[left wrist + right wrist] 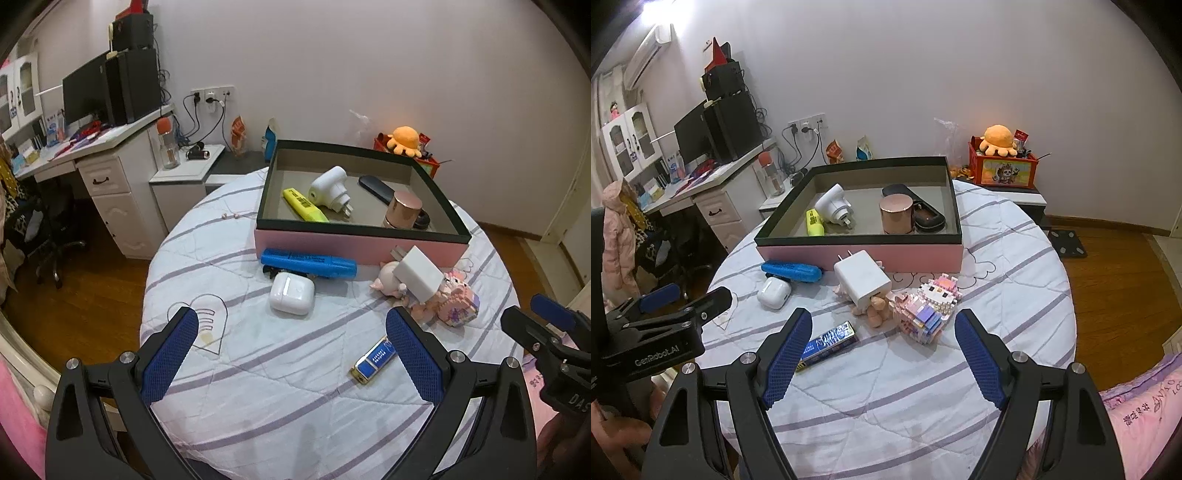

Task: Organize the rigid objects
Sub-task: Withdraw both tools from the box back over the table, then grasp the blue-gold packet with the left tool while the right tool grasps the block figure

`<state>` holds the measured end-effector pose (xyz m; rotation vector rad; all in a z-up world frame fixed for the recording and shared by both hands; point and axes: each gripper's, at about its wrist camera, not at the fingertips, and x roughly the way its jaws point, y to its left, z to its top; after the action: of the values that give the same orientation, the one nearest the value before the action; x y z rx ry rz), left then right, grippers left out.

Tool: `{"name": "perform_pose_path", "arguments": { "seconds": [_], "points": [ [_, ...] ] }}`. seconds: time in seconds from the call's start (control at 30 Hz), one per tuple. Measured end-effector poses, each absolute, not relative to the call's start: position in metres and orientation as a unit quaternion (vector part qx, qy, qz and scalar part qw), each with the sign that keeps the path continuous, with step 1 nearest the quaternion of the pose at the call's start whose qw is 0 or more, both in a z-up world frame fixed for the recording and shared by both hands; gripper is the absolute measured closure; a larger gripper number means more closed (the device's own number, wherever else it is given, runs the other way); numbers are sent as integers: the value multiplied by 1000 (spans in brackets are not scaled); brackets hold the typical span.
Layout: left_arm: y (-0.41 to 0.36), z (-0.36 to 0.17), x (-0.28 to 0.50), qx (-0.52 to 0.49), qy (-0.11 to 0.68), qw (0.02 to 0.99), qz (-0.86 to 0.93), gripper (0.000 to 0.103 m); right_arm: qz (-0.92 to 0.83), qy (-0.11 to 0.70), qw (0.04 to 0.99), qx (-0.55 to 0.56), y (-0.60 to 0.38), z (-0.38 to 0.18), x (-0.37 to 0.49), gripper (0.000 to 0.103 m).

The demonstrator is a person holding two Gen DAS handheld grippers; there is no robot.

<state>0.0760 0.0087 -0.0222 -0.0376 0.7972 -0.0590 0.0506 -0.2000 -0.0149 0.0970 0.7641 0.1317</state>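
Rigid objects part-sorted; a collection step is in hand. Left gripper (291,325) and right gripper (882,332) both hover wide open, empty, over the round table (280,406). Nearest is the blue lighter (827,345), lying flat just beside the right gripper's left finger, long axis diagonal, near end pointing toward the operator. Beyond: earbud case (291,293), white charger (862,282) atop a pig figure, block figure (925,308), blue highlighter (308,263) along the pink box (857,258). Judged next: close across the lighter's short width.

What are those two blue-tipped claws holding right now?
Nothing. The left gripper and right gripper both hang open above the bed, nothing between their fingers.
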Motion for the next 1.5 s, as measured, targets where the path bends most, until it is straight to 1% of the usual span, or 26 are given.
{"name": "perform_pose_path", "arguments": {
  "seconds": [0.6,0.97,1.5],
  "points": [
    [11,-46,67,-25,418,908,-34,0,57,401,913,52,-206,-36,47,22],
    [-25,-71,76,5,445,892,-83,0,42,417,906,53,-223,-48,61,22],
    [-73,-114,120,48,475,868,-135,0,63,458,887,12,-228,-86,118,22]
  ]
}}
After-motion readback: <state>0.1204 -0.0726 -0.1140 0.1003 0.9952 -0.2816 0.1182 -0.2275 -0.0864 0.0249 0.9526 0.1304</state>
